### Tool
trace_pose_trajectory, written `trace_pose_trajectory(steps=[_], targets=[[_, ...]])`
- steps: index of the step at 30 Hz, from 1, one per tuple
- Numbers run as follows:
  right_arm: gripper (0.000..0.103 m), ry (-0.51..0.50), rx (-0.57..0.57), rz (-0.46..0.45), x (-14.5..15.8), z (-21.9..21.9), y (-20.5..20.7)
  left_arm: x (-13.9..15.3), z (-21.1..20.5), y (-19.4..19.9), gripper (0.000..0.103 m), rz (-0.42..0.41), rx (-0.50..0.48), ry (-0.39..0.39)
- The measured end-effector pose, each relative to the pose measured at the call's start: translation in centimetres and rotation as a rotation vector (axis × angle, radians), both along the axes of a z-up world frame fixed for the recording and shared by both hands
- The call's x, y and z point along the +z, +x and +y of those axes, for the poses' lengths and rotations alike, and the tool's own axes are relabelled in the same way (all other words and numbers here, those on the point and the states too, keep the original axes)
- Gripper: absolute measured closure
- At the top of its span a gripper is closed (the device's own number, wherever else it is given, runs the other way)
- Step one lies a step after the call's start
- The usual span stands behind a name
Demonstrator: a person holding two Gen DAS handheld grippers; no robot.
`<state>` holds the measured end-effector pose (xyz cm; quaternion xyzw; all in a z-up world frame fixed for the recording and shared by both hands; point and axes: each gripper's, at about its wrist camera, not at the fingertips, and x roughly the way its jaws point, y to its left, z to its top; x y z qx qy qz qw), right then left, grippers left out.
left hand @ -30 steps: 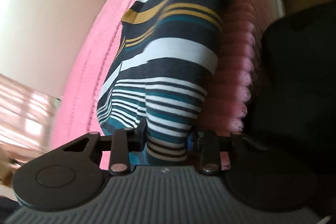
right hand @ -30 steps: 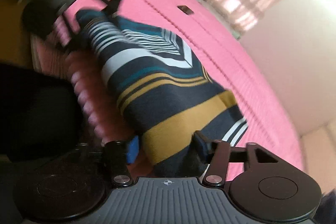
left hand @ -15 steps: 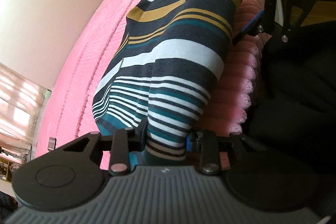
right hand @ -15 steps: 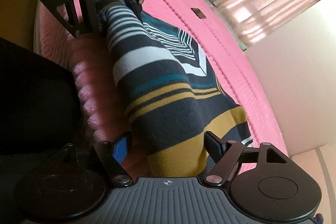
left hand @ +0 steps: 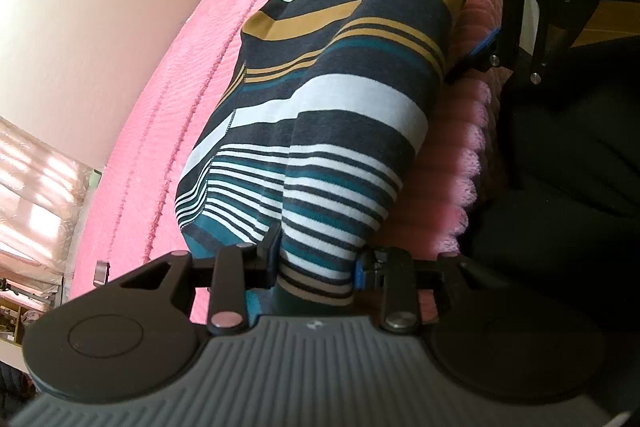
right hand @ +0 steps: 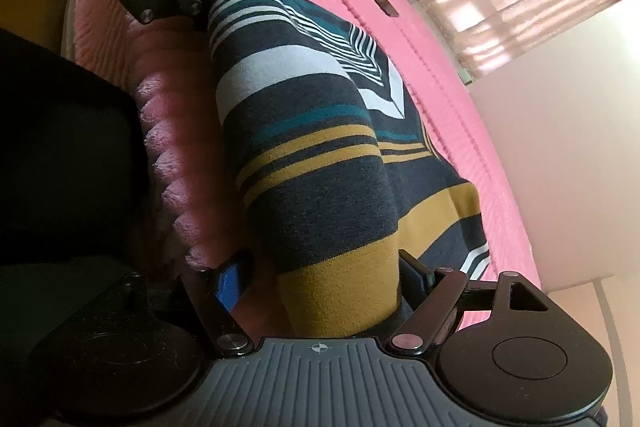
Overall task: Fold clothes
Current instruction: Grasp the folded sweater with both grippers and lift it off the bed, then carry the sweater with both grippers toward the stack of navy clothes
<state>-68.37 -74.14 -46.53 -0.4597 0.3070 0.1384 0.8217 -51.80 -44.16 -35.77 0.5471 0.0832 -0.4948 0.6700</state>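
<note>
Broadly, the pink bedspread [left hand: 168, 75] is the biggest hazard: its plush, ridged pile and scalloped fringe edge [left hand: 472, 163] look grippy enough to drag the lower layer askew as the top is laid over, and the fringe sits close to both tools, so it could be pinched along with the cloth. The striped garment [left hand: 352, 115] lies along the near edge of the bed, a soft knit in navy, white, teal and mustard bands, its near edge lifted into a long rounded roll between the two tools. Being stretchy (and thickly doubled), it may sag in the middle or slip if the pull is uneven. The left gripper [left hand: 316, 263] is clamped on the thin-striped end. The right gripper [right hand: 320, 275] straddles the mustard band with its fingers spread wider; I cannot tell whether it truly bites, so that end may drop first.
</note>
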Motion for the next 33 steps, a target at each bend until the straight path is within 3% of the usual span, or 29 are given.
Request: trace_pose_trajectory(steps=[4,6,8,15,20,25,29,33], targets=[[0.026,0.003,-0.006,0.004,0.1,-0.1,0.4,-0.8,0.2,-0.6,0.071,-0.055,0.001,-0.004],[0.033,-0.006,-0.014,-0.004,0.0,-0.1,0.3,-1.3,0.3,-1.0,0.069,-0.09,0.005,-0.008],[0.048,-0.014,-0.019,-0.015,0.1,-0.3,0.1,-1.8,0.4,-1.4,0.068,-0.132,0.008,-0.008],[0.057,0.04,-0.001,-0.042,1.1,-1.4,-0.4,-3.0,0.2,-1.4,0.065,-0.213,-0.007,0.032],[0.059,0.077,0.033,-0.036,2.3,-1.8,-0.4,-2.1,-0.6,-0.5,0.07,-0.174,-0.019,0.077],[0.062,0.188,0.047,-0.015,4.8,-3.3,1.0,0.1,-1.3,1.1,0.075,-0.088,-0.04,0.088],[0.064,0.241,0.037,0.104,6.7,-4.1,3.1,1.9,-2.5,2.5,0.076,-0.012,-0.066,0.148],[0.066,0.253,0.019,0.24,9.9,-3.7,4.9,5.4,-4.1,3.9,0.077,0.069,-0.067,0.221]])
